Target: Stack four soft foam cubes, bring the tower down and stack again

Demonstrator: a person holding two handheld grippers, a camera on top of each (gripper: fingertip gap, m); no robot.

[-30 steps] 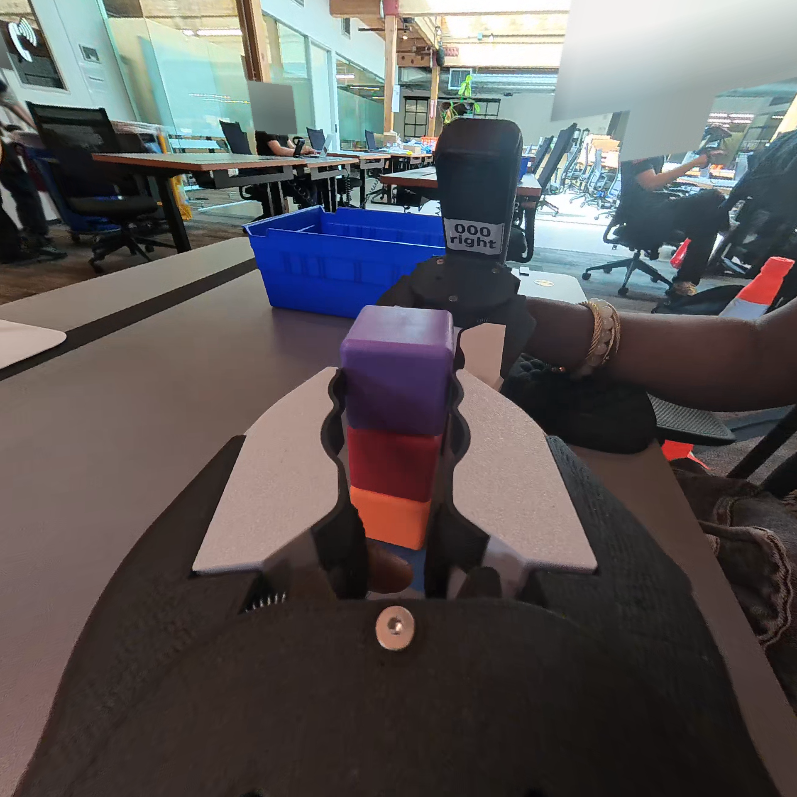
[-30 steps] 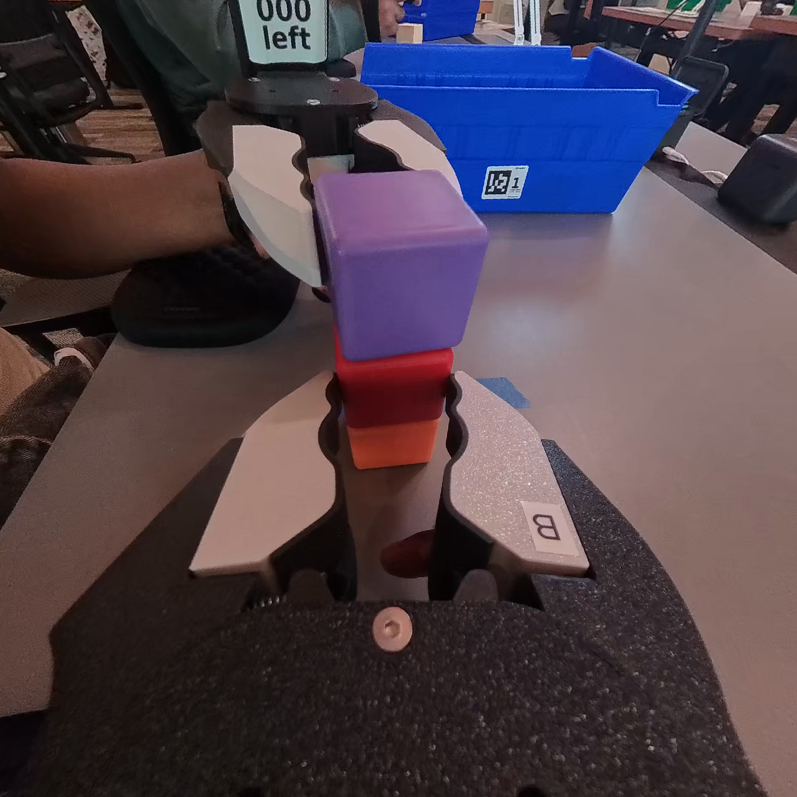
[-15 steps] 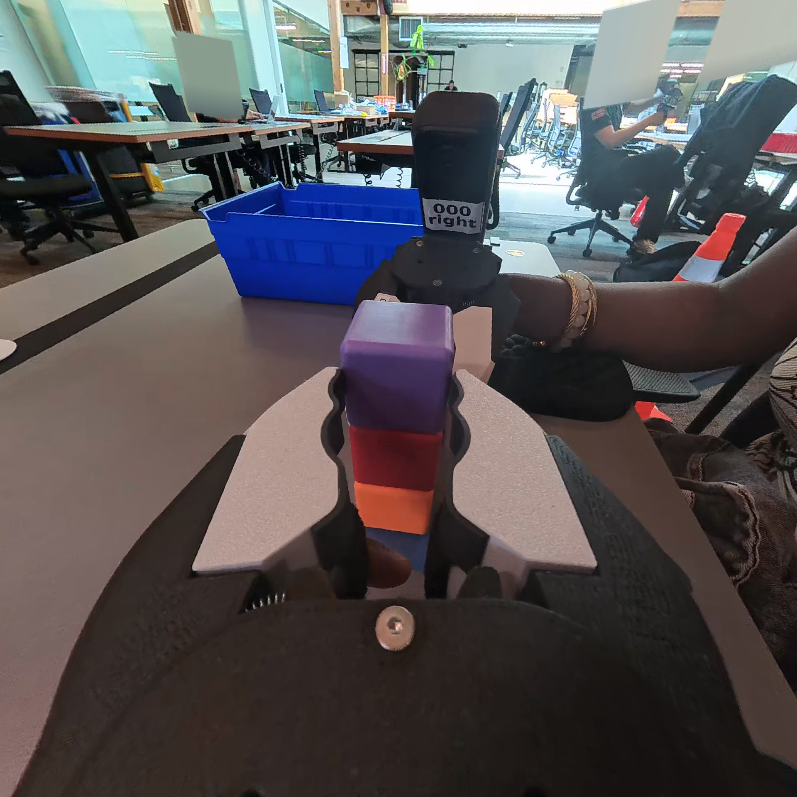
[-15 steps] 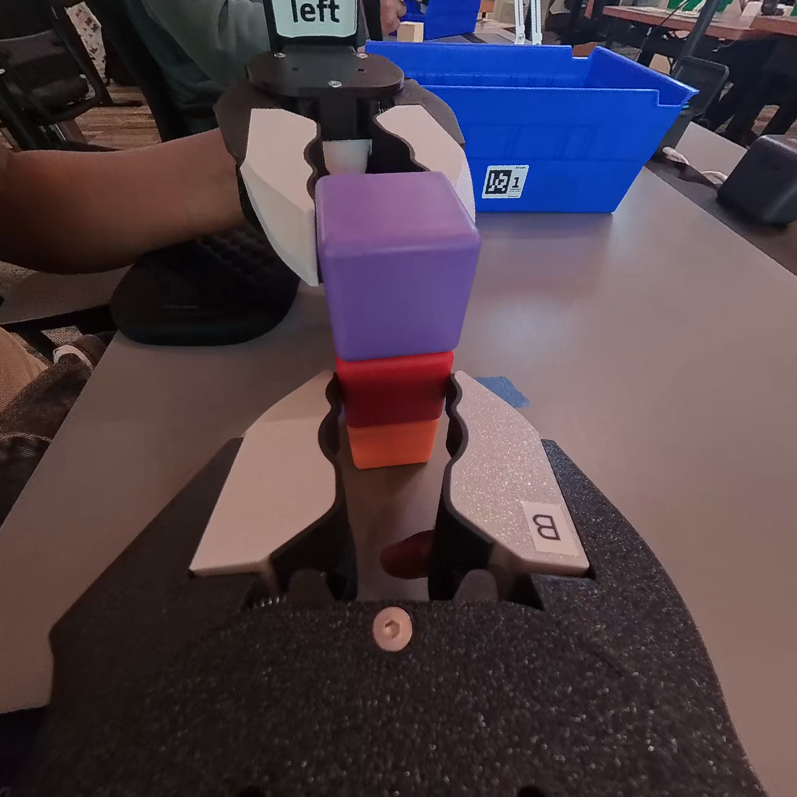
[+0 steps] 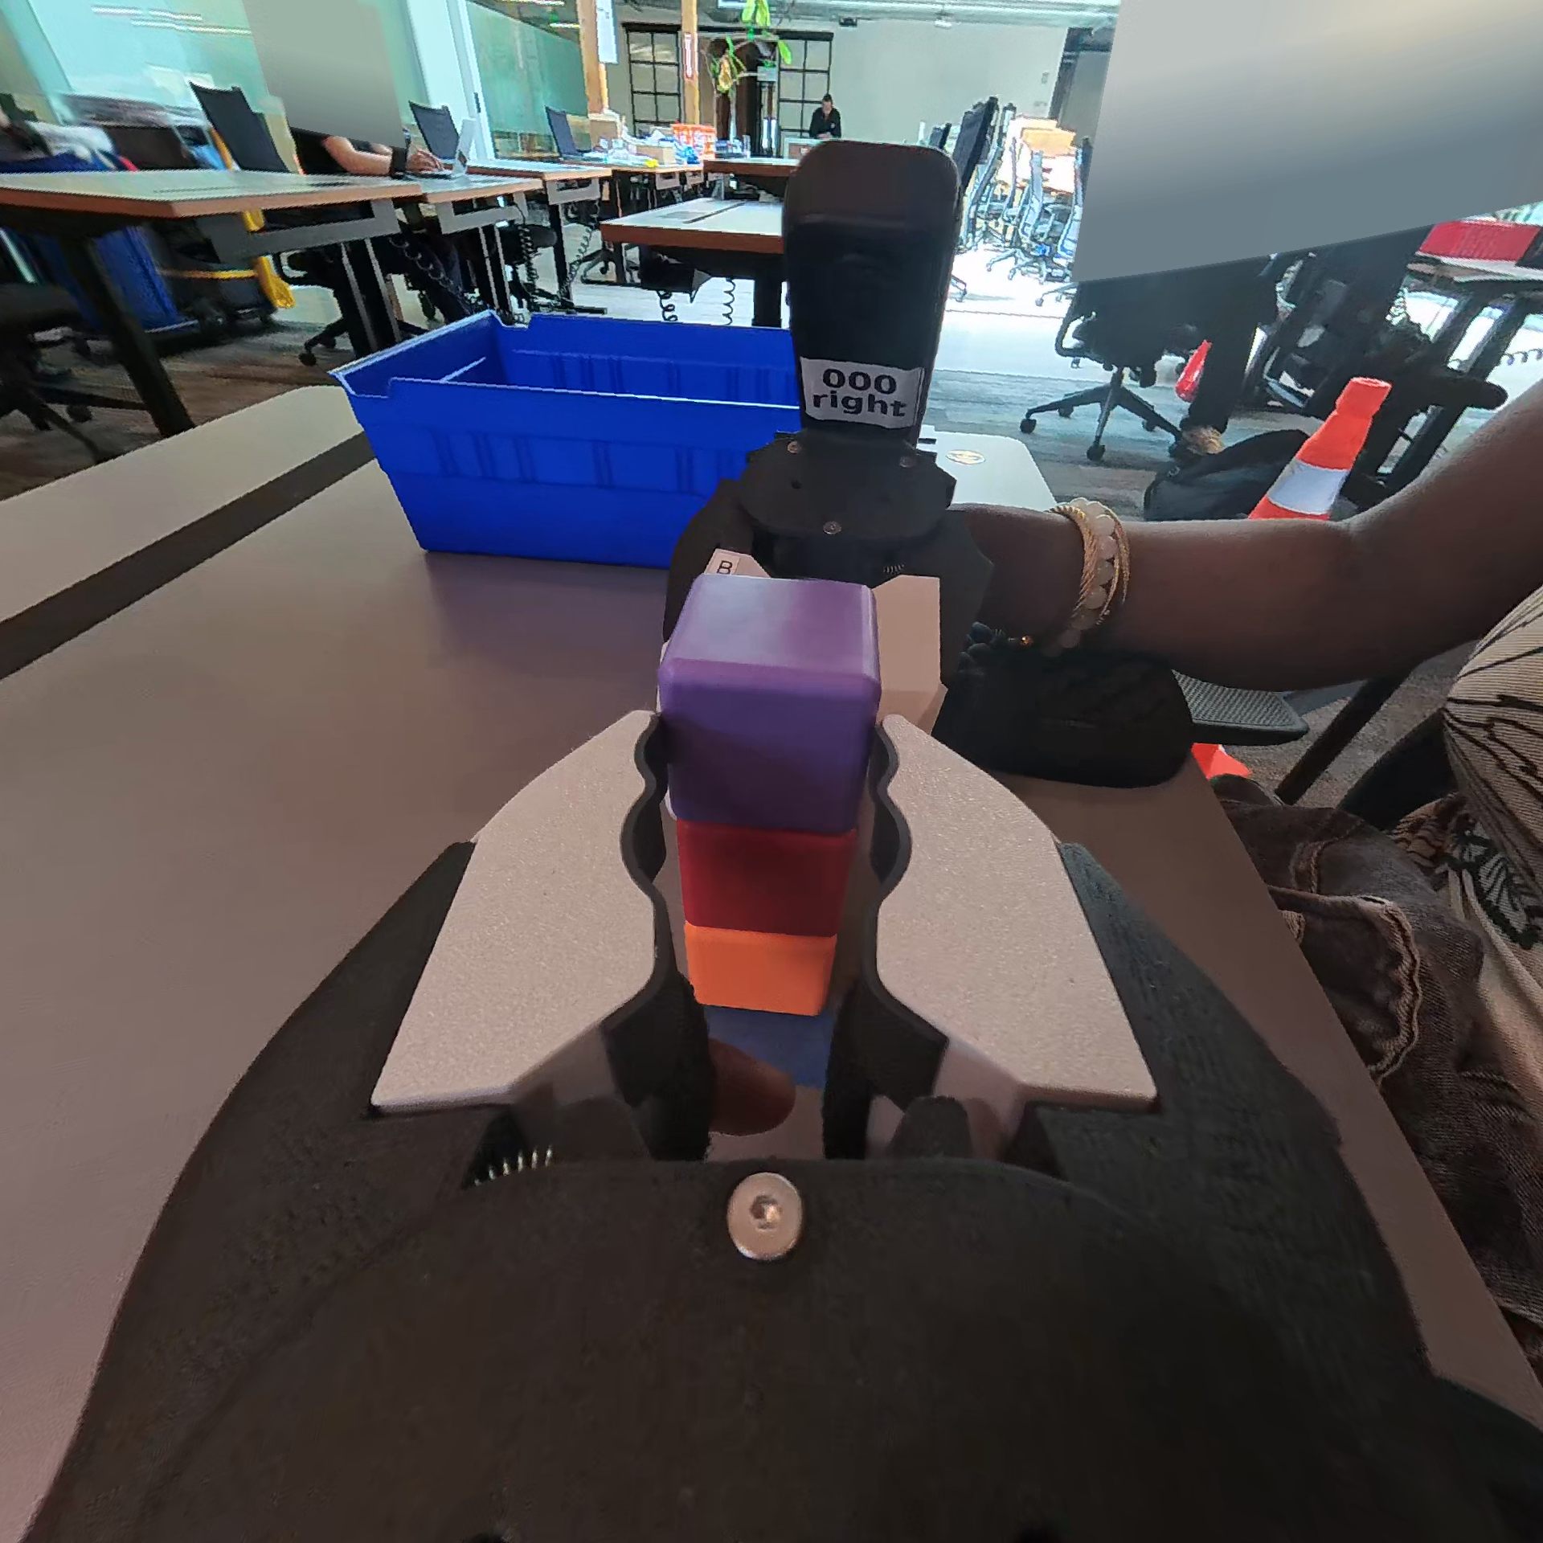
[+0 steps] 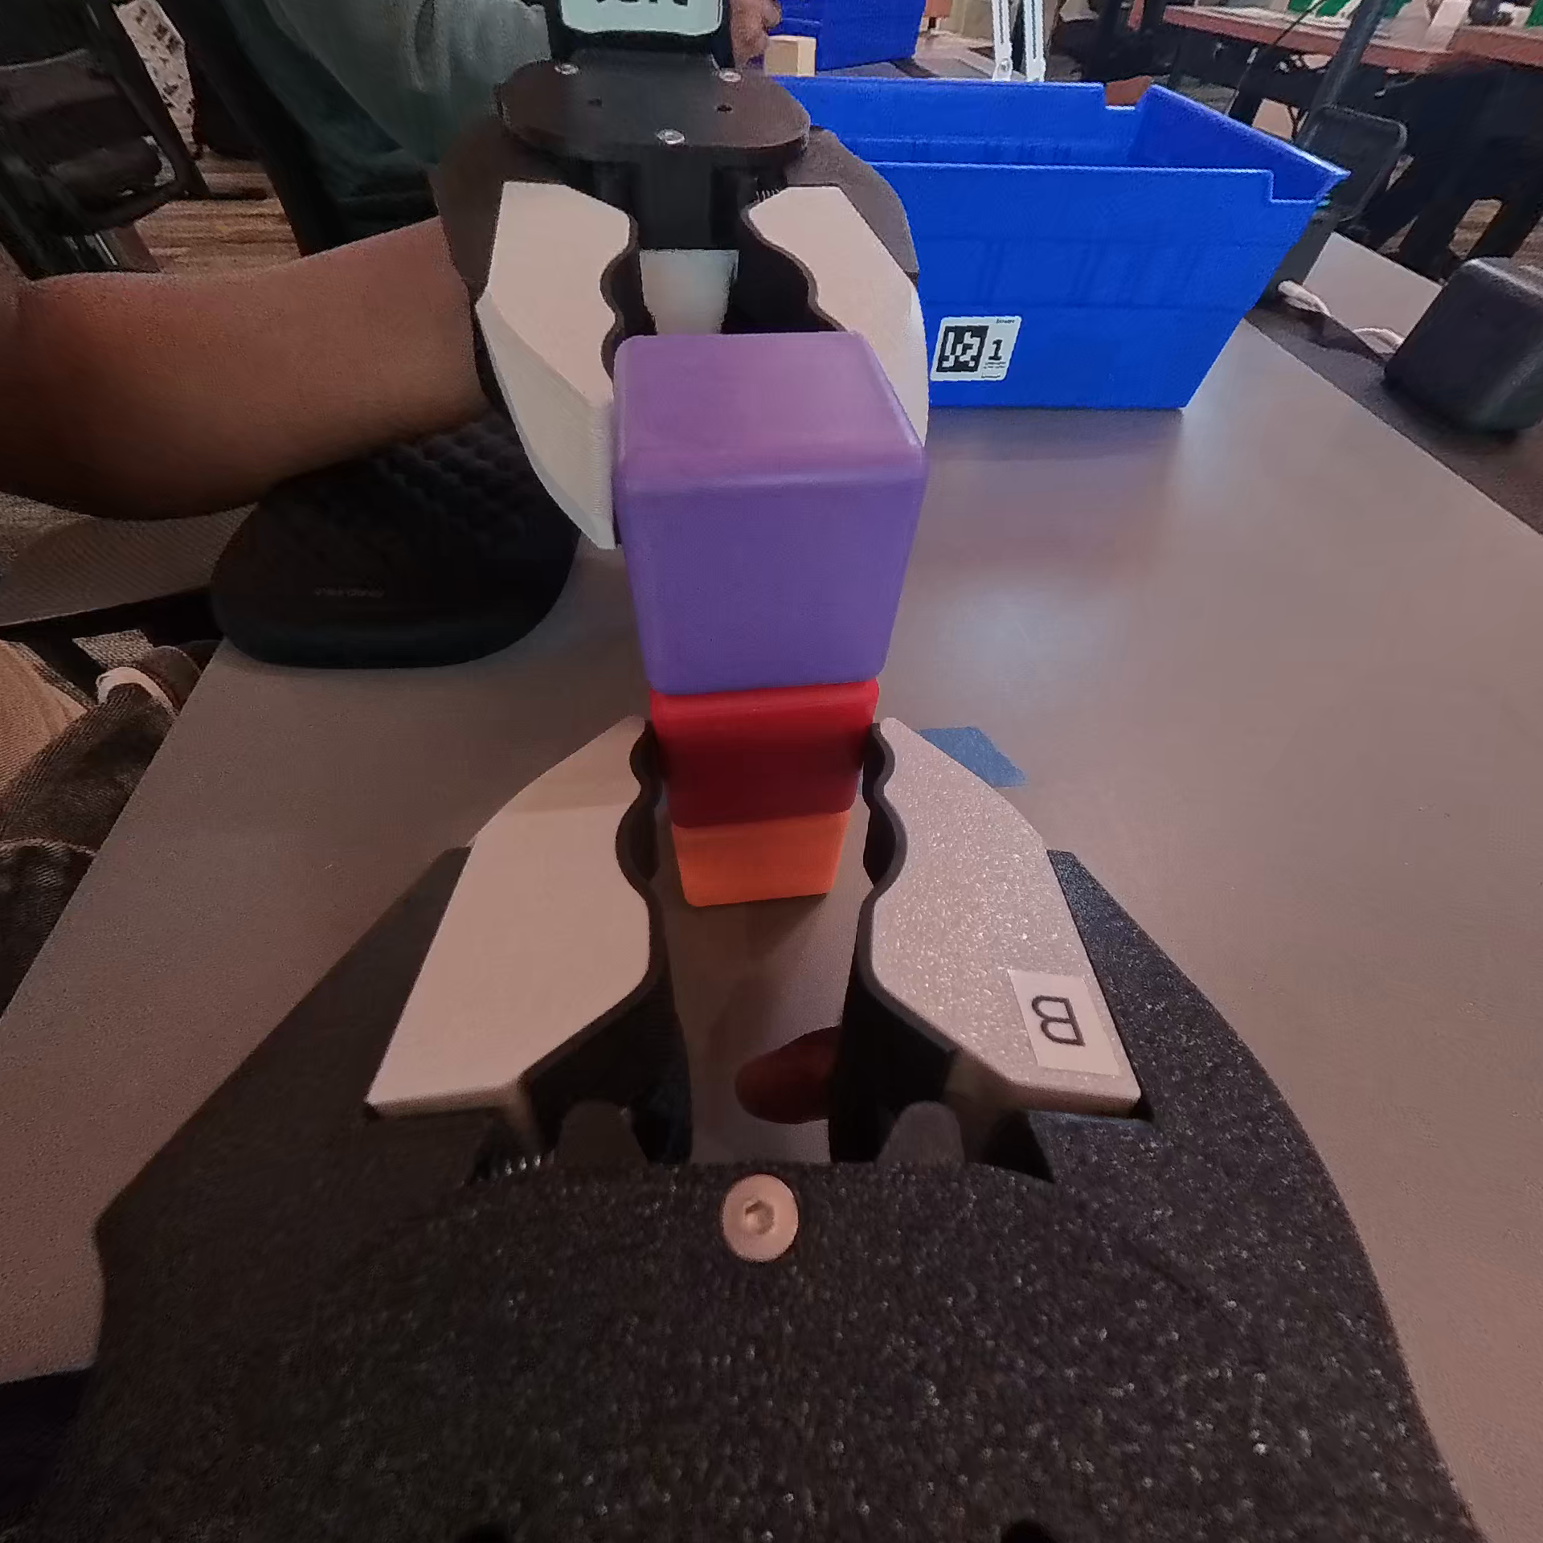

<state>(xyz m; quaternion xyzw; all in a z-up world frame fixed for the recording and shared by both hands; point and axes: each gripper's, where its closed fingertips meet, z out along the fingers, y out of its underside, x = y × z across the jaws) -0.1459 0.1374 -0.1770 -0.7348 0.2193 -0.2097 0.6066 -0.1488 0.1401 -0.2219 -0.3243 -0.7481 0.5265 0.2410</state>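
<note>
A tower of three foam cubes stands on the grey table (image 5: pixel 292 751): a purple cube (image 5: pixel 772 718) on a red cube (image 5: pixel 764 877) on an orange cube (image 5: pixel 760 968). My left gripper (image 5: pixel 772 743) is shut on the purple cube at the top. The right wrist view shows the same purple cube (image 6: pixel 764 534), red cube (image 6: pixel 760 751) and orange cube (image 6: pixel 756 860). My right gripper (image 6: pixel 760 743) is shut on the red cube from the opposite side. The left gripper (image 6: pixel 751 459) faces it across the tower.
A blue bin (image 5: pixel 568 467) stands behind the tower, to the right in the right wrist view (image 6: pixel 1085 250). A patch of blue tape (image 6: pixel 973 751) lies by the tower's base. A black padded block (image 6: pixel 392 543) sits under the left hand. A dark box (image 6: pixel 1478 342) is at far right. There is about 5 cm between the tips of the two grippers.
The purple cube sat skewed, overhanging the red cube; now it sits nearly square on it. The left gripper has risen. The right gripper has not moved.
</note>
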